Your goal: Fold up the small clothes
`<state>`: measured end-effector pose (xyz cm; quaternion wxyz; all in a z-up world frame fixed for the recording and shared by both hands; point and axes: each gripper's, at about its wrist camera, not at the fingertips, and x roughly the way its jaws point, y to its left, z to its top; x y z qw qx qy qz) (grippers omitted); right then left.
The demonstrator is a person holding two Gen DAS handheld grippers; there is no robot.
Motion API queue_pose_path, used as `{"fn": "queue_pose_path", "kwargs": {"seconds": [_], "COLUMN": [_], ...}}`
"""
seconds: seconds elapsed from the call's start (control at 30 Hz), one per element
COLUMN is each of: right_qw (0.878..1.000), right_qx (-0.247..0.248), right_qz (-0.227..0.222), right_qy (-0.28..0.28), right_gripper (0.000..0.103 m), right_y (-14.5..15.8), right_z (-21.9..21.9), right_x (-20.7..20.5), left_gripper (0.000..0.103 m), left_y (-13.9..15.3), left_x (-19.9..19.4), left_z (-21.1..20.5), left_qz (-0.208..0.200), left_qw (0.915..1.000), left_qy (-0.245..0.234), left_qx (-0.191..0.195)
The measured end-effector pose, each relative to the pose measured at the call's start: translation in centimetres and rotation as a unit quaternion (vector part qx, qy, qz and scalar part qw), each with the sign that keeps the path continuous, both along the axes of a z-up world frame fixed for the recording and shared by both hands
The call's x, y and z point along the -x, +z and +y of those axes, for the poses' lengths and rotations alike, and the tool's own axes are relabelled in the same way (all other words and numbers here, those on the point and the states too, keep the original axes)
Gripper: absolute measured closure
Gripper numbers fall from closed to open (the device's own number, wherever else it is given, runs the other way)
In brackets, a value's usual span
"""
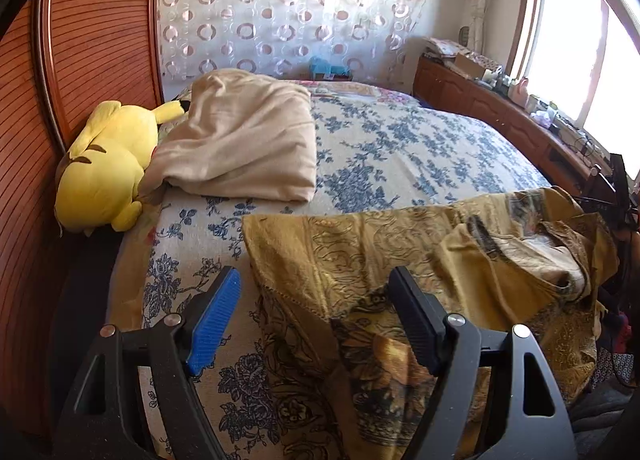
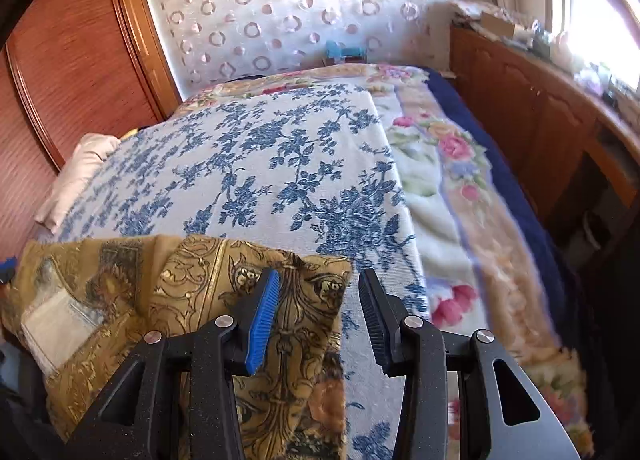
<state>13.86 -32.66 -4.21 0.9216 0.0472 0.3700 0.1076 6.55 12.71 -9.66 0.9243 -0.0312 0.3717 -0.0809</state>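
Mustard-gold patterned garment (image 1: 400,260) lies spread across the near end of the bed (image 1: 400,147), on the blue-flowered bedspread (image 2: 280,163), and you are only at the start of the fold. Its body looks roughly flat, but the end toward 3 o'clock in the left wrist view is bunched and rumpled, with a pale inner lining showing. No clean fold line is visible yet, so by my reading smoothing and every fold are still ahead of you.

Your left gripper (image 1: 316,316) stands wide, hovering over the garment's edge toward 9 o'clock with nothing between the jaws. Your right gripper (image 2: 320,316) is partly open, its blue pad (image 2: 262,324) over the garment's corner at 6 o'clock in its own view; no cloth is pinched there.

No basket, box or drawer for finished clothes shows in either view. Toward 10 o'clock a folded cream blanket (image 1: 244,139) leans on a yellow plush toy (image 1: 104,163), well apart from your work.
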Motion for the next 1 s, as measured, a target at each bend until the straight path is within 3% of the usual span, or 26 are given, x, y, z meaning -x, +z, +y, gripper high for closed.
{"fn": "queue_pose_path", "kwargs": {"seconds": [0.07,0.13,0.23,0.3,0.43,0.53,0.7,0.87,0.97,1.0], "right_qw": [1.000,0.999,0.998,0.997,0.995,0.994,0.997,0.996,0.995,0.995], "right_qx": [-0.020,-0.038,-0.045,-0.048,-0.043,-0.041,-0.004,0.013,0.018,0.018], "right_qz": [0.006,0.002,-0.020,-0.040,-0.091,-0.094,-0.059,-0.083,-0.100,-0.102], "right_qy": [0.003,0.013,0.026,0.036,-0.005,-0.049,-0.051,-0.039,-0.017,-0.010], "right_gripper": [0.060,0.081,0.097,0.098,0.099,0.099,0.099,0.099,0.082,0.070], "right_y": [-0.3,-0.3,0.0,0.6,2.2,1.8,0.2,1.3,2.0,1.9], "right_z": [-0.1,-0.1,-0.4,-0.5,-1.8,-3.0,-2.2,-1.3,-0.6,-0.5], "right_x": [-0.6,-0.6,-0.2,0.8,3.6,4.6,3.8,4.1,4.5,4.8], "left_gripper": [0.026,0.026,0.026,0.026,0.026,0.026,0.026,0.026,0.026,0.026], "left_y": [-0.1,-0.1,-0.6,-0.9,-1.5,-2.2,-2.7,-2.6,-2.4,-2.3], "left_x": [0.0,-0.4,-0.9,-1.2,-1.5,-1.7,-1.8,-2.0,-2.2,-2.4], "left_z": [0.2,0.3,0.7,0.8,1.0,1.2,1.4,1.7,1.9,1.9], "left_qz": [-0.001,-0.002,0.003,0.007,0.012,0.020,0.027,0.029,0.024,0.022], "left_qw": [1.0000,1.0000,0.9999,0.9999,0.9998,0.9996,0.9994,0.9992,0.9992,0.9993], "left_qy": [0.000,0.000,0.006,0.009,0.017,0.017,0.020,0.022,0.021,0.019], "left_qx": [0.005,0.008,0.008,0.008,0.006,0.006,0.010,0.016,0.023,0.024]}}
